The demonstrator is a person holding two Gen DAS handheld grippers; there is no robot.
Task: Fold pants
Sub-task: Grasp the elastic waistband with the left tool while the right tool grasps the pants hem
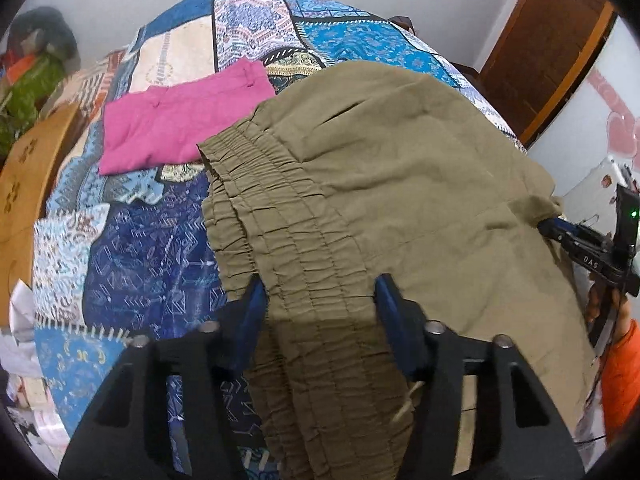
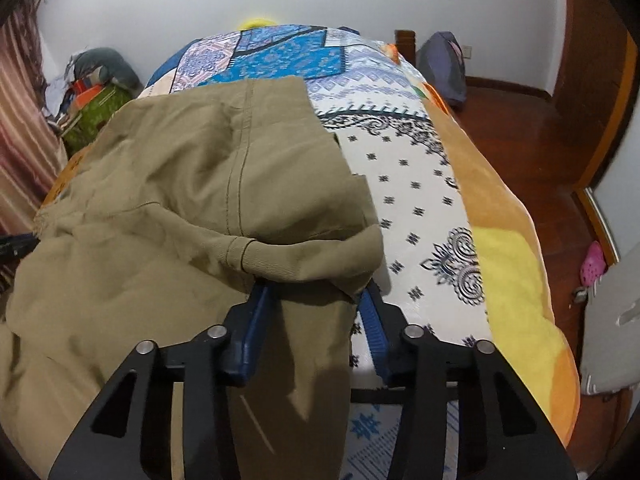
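Olive-khaki pants (image 1: 400,168) lie spread on the patchwork bedspread (image 1: 152,248). My left gripper (image 1: 320,292) is shut on the gathered elastic waistband (image 1: 288,224), which bunches between its blue fingers. My right gripper (image 2: 316,286) is shut on the ribbed cuff (image 2: 296,260) at the pants' (image 2: 168,200) leg end, with cloth draped over the fingertips. The right gripper also shows at the right edge of the left wrist view (image 1: 580,244).
A folded pink garment (image 1: 176,124) lies on the bed beyond the waistband. A wooden headboard (image 1: 28,184) stands at the left. An orange-yellow blanket (image 2: 516,248) runs along the bed's right edge, with wooden floor (image 2: 532,128) beyond.
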